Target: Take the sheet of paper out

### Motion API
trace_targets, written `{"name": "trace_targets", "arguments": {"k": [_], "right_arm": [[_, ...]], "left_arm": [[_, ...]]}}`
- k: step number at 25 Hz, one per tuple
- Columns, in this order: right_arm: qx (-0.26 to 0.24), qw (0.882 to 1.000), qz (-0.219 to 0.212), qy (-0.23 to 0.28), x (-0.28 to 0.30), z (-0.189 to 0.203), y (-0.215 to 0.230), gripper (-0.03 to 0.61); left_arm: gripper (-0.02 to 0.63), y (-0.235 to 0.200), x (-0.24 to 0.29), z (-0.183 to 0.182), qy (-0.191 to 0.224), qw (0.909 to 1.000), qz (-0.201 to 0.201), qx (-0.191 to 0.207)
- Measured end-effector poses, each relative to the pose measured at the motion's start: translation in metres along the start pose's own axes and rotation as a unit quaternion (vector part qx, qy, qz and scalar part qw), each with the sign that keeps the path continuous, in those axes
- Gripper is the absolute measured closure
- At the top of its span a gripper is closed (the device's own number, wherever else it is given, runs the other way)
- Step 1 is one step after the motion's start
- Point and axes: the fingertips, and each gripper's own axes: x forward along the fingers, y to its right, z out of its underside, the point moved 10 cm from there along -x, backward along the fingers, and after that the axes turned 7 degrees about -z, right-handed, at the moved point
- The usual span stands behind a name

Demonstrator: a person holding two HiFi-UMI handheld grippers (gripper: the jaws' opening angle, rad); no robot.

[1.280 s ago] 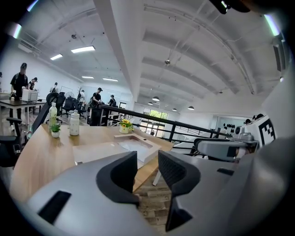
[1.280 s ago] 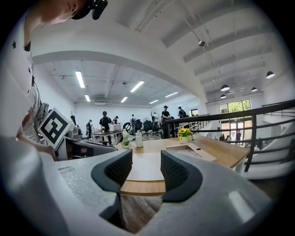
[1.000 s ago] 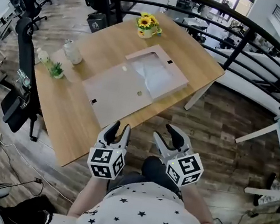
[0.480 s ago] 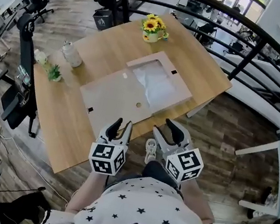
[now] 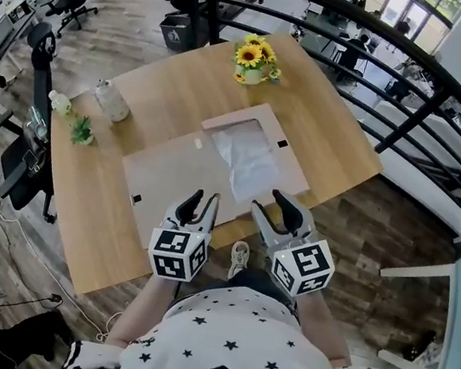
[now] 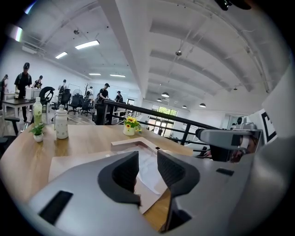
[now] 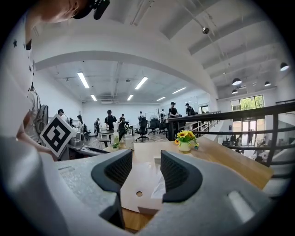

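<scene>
A white sheet of paper (image 5: 248,156) lies in the tray of an open flat cardboard box (image 5: 292,159) on the wooden table (image 5: 160,80). The box's lid (image 5: 171,174) lies flipped open to the left. My left gripper (image 5: 203,199) hangs over the lid's near edge; its jaws are closing with nothing between them. My right gripper (image 5: 269,203) stands open and empty just short of the tray's near corner. In the left gripper view the paper (image 6: 147,168) shows past the left gripper (image 6: 147,159). In the right gripper view the lid (image 7: 138,182) and paper (image 7: 159,186) lie beyond the right gripper (image 7: 146,162).
A pot of sunflowers (image 5: 253,59) stands at the table's far edge. A white bottle (image 5: 111,101) and a small plant (image 5: 80,130) stand at its left. An office chair (image 5: 25,154) is left of the table, a black railing (image 5: 419,106) behind it.
The table has come nearer in the head view. Both grippers, before short of its near edge over the floor, now reach over the box's near side.
</scene>
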Motion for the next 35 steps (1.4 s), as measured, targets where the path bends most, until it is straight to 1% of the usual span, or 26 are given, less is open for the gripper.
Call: {"name": "trace_targets", "arguments": {"k": [7, 15, 23, 31, 35], "right_arm": [[0.003, 1.0, -0.016, -0.011, 0.022, -0.007, 0.048, 0.4], [0.004, 0.999, -0.034, -0.026, 0.05, -0.004, 0.087, 0.4], [0.014, 0.998, -0.055, -0.037, 0.069, 0.002, 0.109, 0.4], [0.031, 0.996, -0.068, -0.054, 0.08, 0.015, 0.132, 0.4], [0.037, 0.995, -0.071, -0.055, 0.083, 0.018, 0.14, 0.4]], "left_arm": [[0.489, 0.004, 0.053, -0.007, -0.017, 0.9998, -0.011, -0.003], [0.494, 0.006, 0.103, 0.0, -0.047, 0.9987, -0.021, -0.007], [0.494, -0.001, 0.144, 0.005, -0.073, 0.9968, -0.032, -0.003], [0.494, -0.007, 0.182, 0.023, -0.12, 0.9917, -0.045, -0.008], [0.5, -0.008, 0.197, 0.029, -0.141, 0.9888, -0.048, -0.005]]}}
